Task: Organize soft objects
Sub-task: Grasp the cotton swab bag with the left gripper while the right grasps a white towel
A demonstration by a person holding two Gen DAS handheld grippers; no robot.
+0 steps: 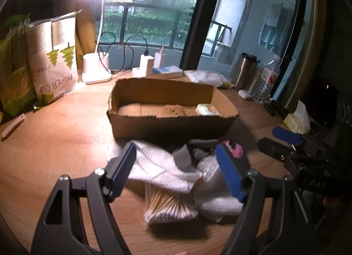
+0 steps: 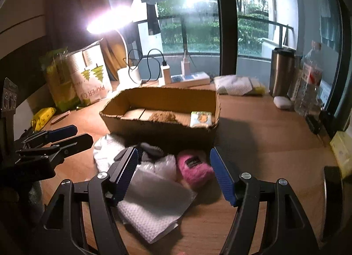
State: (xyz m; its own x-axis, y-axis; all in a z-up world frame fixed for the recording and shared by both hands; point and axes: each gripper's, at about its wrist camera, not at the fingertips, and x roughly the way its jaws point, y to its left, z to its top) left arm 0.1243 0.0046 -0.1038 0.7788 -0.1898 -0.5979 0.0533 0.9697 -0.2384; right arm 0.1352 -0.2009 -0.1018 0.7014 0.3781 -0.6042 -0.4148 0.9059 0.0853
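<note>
Soft things (image 2: 154, 180) are mostly lying outside the box (image 2: 160, 131); two are sitting inside, while both claws, left (image 1: 176, 171) and right (image 2: 173, 173), are hovering spread, empty.

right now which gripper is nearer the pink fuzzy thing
Right. The right gripper is open with the pink fuzzy item between its fingers; the left gripper sits left of it, over the white cloths.
</note>
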